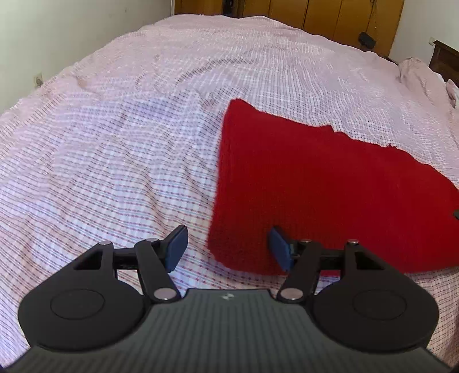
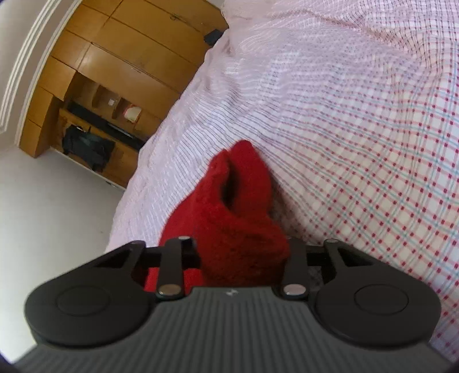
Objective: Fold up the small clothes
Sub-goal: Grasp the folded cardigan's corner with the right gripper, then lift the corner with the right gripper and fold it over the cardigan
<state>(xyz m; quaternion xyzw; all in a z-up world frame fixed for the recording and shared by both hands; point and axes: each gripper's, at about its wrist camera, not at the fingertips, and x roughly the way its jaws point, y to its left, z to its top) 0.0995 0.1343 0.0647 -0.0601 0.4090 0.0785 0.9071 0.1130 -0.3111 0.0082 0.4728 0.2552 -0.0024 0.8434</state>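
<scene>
Wall: pale, at the far left of the left wrist view, with a socket [image 1: 38, 79] low on it, close to the bed's edge.
Bed: covered by a pink and white checked bedspread [image 1: 120, 149], lightly wrinkled, filling most of both views.
Left gripper [image 1: 226, 246]: released, its jaws spread wide with nothing clamped; it hangs over the near part of the bed, tilted down.
Left gripper pads: the blue left pad [image 1: 176, 248] is over bare bedspread, the blue right pad [image 1: 279, 248] is over the near left corner of the cloth; whether it touches the cloth cannot be told.
Red cloth [image 1: 315, 195]: a fuzzy knitted piece lying flat on the bed, right of centre, its near left corner between the left gripper's jaws and its far edge uneven.
Wardrobe [image 1: 330, 14]: brown wooden doors beyond the far end of the bed.
Right gripper [image 2: 243, 252]: clenched on the red cloth [image 2: 229, 206]; a bunched fold rises between its jaws and hides the pads.
Cloth at right gripper: the fold is lifted off the bedspread [image 2: 358, 114] and splits into two lobes at its far end.
Shelf unit [image 2: 94, 94]: wooden, at the left of the right wrist view, with a dark bag [image 2: 86, 146] below it.
Floor [image 2: 57, 206]: pale, left of the bed.
</scene>
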